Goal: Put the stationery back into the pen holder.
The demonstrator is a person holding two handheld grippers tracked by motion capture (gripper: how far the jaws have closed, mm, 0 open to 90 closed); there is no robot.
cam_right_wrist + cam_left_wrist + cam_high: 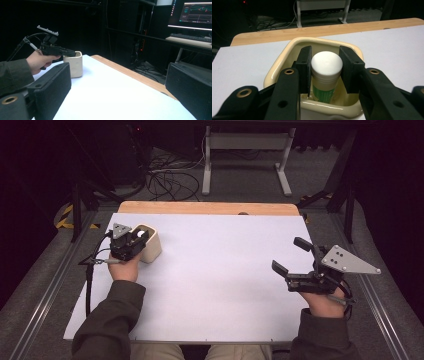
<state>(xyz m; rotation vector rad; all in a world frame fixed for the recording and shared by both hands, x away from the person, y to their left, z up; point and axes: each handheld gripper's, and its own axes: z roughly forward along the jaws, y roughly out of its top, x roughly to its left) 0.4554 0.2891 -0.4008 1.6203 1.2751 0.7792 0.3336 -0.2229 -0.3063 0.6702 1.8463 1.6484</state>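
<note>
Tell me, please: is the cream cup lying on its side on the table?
No. In the left gripper view the cup stands upright with its mouth open upward, and a white-capped bottle stands inside it between the left gripper jaws.

bottle's (326,75) lower part hidden inside cup (279,60)

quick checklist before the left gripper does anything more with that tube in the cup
1. Left gripper jaws either side of the white-capped tube: ok, one black pad sits on each side of the cap.
2. Jaws actually pressing on the tube: cannot tell; one pad looks to touch, and a thin gap may remain at the other.
3. Tube inside the cream cup: ok, its green-printed body goes down into the cup.
4. Cup upright on the white table cover: ok.
5. Right gripper out of the way: ok, open and held over the table's far side from the cup.
6. Tube cap on: ok.
</note>
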